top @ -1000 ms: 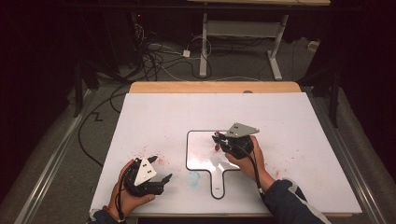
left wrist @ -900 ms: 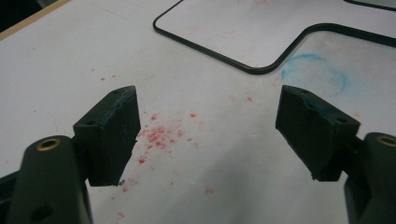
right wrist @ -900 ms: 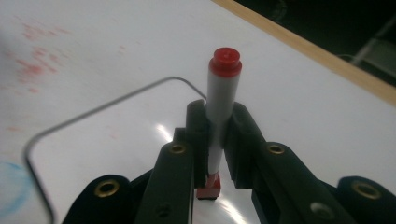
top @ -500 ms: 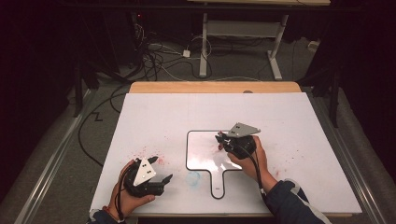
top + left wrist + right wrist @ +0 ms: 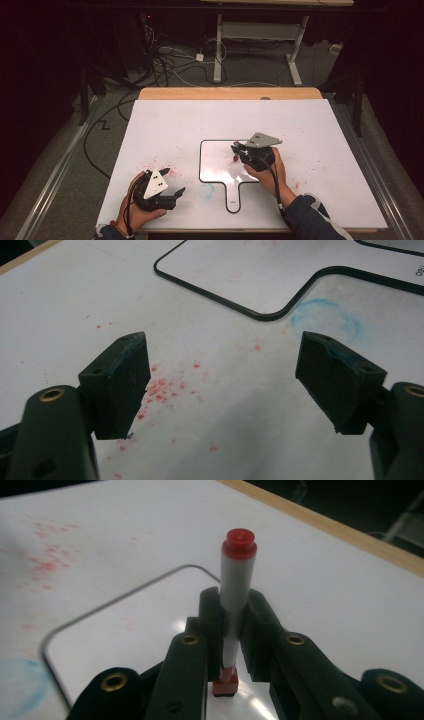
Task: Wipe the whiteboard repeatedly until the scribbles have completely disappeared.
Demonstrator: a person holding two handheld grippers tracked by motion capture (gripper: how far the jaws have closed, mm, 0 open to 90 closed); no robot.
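My right gripper (image 5: 236, 150) hovers over a small white whiteboard (image 5: 215, 167) with a black rim and a short handle. It is shut on a white marker (image 5: 236, 582) with a red end, which the jaws clamp around the middle of its barrel. The marker (image 5: 235, 157) shows as a small red spot over the board's right half. My left gripper (image 5: 173, 181) rests near the table's front left, open, jaws wide apart with nothing between them (image 5: 225, 370). The whiteboard's corner (image 5: 240, 275) lies ahead of it.
The table is covered by a white sheet (image 5: 300, 125) with red marker smudges (image 5: 155, 162) at front left and a blue smudge (image 5: 206, 190) beside the board's handle. A wooden edge (image 5: 230, 93) runs along the back. Cables and desk legs lie on the floor beyond.
My right gripper with the marker has drifted slightly to the right over the whiteboard. The left gripper has stayed where it was, open.
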